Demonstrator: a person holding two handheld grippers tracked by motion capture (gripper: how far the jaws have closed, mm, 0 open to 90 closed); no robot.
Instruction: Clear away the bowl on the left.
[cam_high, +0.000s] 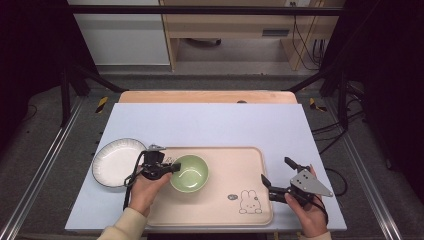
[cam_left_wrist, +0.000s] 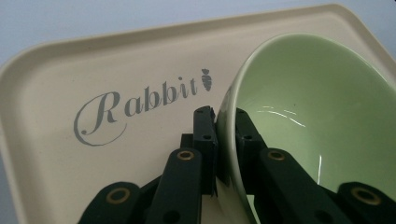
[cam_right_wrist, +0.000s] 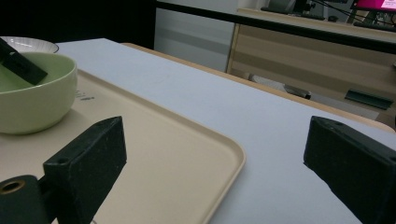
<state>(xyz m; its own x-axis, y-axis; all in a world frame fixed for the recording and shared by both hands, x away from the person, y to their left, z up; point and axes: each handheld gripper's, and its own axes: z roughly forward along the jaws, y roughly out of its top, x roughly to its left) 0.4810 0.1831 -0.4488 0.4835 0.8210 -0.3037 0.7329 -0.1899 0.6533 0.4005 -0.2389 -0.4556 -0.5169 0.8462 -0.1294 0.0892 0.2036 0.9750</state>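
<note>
A pale green bowl (cam_high: 190, 172) stands on the left part of a beige tray (cam_high: 225, 205) printed with a rabbit and the word "Rabbit". My left gripper (cam_high: 176, 168) is shut on the bowl's left rim. In the left gripper view the bowl (cam_left_wrist: 308, 107) has one jaw inside and one outside, and the left gripper (cam_left_wrist: 224, 116) pinches the wall over the tray (cam_left_wrist: 70, 84). My right gripper (cam_high: 276, 170) is open beside the tray's right edge, holding nothing. The right gripper view shows the right gripper (cam_right_wrist: 215, 140) spread wide over the tray's edge (cam_right_wrist: 224, 149), the bowl (cam_right_wrist: 32, 98) far left.
A white plate (cam_high: 117, 162) lies on the light blue table cover (cam_high: 210, 125) just left of the tray, touching or nearly touching its edge; its rim (cam_right_wrist: 28, 44) appears behind the bowl. A wooden desk and cables stand beyond the table's far edge.
</note>
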